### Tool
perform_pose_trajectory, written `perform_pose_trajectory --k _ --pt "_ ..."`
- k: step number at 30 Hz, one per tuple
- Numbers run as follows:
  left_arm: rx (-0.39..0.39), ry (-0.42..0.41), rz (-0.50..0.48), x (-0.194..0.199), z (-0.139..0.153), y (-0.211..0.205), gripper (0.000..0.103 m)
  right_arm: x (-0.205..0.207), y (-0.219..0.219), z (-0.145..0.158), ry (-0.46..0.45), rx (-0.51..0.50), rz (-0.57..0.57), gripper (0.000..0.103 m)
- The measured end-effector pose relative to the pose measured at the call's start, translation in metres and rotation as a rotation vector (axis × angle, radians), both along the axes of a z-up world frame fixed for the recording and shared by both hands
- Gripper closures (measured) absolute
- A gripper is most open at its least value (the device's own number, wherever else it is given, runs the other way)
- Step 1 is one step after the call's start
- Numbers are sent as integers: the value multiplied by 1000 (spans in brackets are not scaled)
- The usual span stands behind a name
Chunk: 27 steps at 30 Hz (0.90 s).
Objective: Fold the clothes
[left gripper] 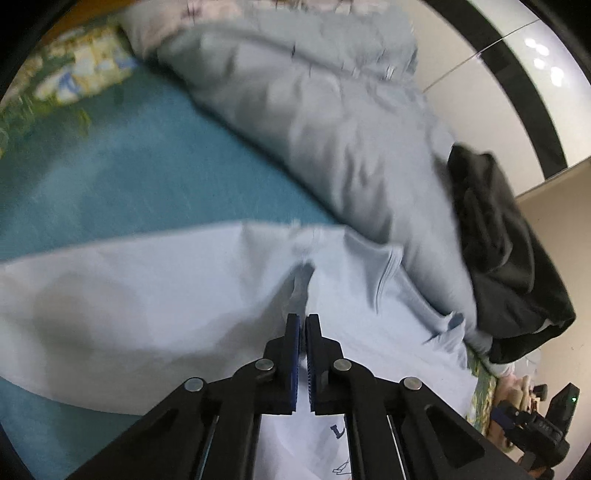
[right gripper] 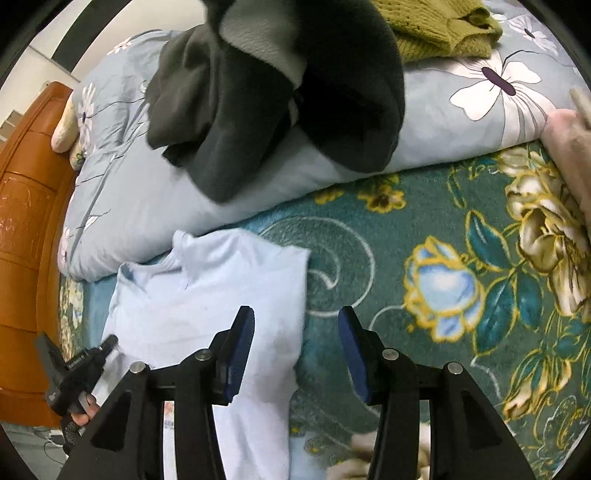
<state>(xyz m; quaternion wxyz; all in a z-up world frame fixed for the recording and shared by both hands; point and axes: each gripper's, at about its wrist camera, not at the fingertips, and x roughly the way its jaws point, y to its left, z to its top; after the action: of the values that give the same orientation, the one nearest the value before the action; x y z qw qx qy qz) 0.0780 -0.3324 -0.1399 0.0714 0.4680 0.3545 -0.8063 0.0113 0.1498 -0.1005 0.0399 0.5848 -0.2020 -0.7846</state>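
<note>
A pale blue T-shirt [left gripper: 155,295] lies on the teal floral blanket [left gripper: 110,177]. My left gripper [left gripper: 303,321] is shut on a fold of the T-shirt, which rises in a ridge from the blue pads [left gripper: 293,343]. In the right wrist view the same T-shirt [right gripper: 207,295] lies partly folded, with its right side turned in. My right gripper [right gripper: 295,325] is open and empty above the shirt's right edge, its left finger over the cloth and its right finger over the blanket [right gripper: 406,229]. The left gripper [right gripper: 74,365] shows at the shirt's left edge.
A rolled light blue floral quilt [right gripper: 122,199] lies along the far side of the bed. A dark grey garment [right gripper: 277,99] is heaped on it, and an olive knit sweater [right gripper: 439,29] behind. An orange wooden headboard [right gripper: 26,229] stands at left. A pinkish cloth [right gripper: 565,147] sits at right.
</note>
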Motion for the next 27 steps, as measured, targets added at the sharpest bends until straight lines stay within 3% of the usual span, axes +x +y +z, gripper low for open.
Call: perform_pose_trajectory --k 8,17,24,27 --pt "35 -60 41 13 -22 -18 99 -7 -55 -9 -5 -37 158 55" --pt "81 -49 75 28 -20 -21 94 -18 -57 -64 -147 -10 124 55" --pt "31 -36 310 100 -2 -77 84 -7 -40 -54 -148 55 49 55" --pt "-38 -45 447 141 7 -107 69 4 -26 -40 -127 48 8 55"
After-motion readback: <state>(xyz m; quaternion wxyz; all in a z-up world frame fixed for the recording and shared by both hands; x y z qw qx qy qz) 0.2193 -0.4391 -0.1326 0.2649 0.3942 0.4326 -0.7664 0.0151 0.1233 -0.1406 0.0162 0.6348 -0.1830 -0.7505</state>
